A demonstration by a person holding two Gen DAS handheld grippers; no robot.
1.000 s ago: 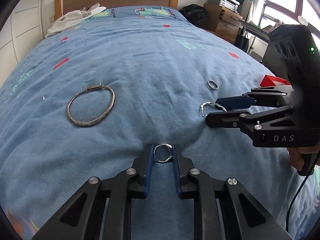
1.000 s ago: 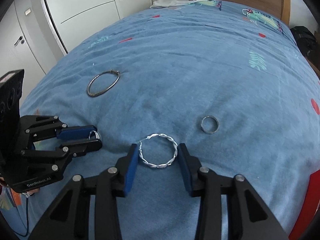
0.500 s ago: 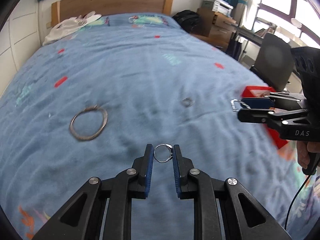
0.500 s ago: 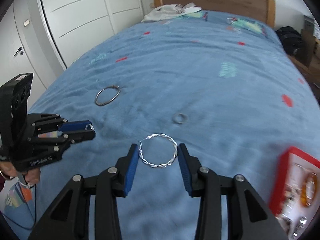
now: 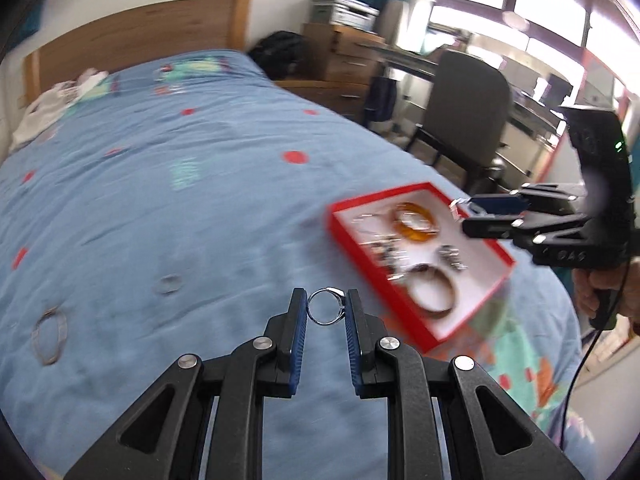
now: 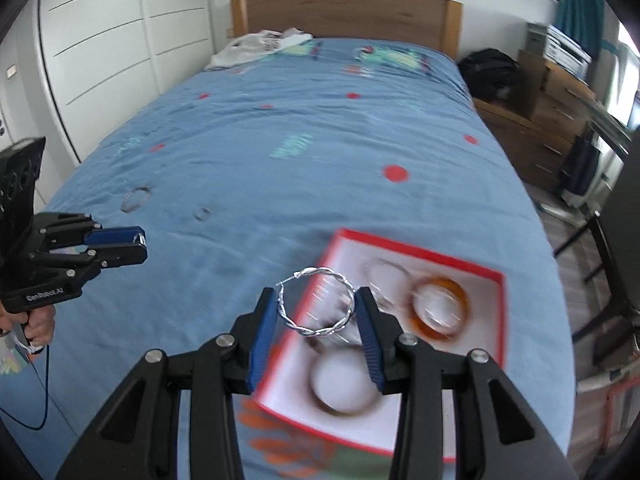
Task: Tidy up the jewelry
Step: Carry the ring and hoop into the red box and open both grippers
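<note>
Left gripper (image 5: 326, 312) clamps small ring (image 5: 325, 307); right gripper (image 6: 318, 308) clamps twisted hoop (image 6: 318, 303) above red box (image 6: 496, 280); bedspread (image 6: 280, 184) below.

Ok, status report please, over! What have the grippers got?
Left gripper shut on small ring. Right gripper shut on twisted silver hoop, above red jewelry box. Nothing in the way, over.

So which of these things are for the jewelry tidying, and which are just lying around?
For the job:
- small ring in the left gripper
- twisted silver hoop in the right gripper
- red tray with bangles
- loose ring and big bangle on the bed

Just lying about:
- white clothes
- black bag
- chair
</note>
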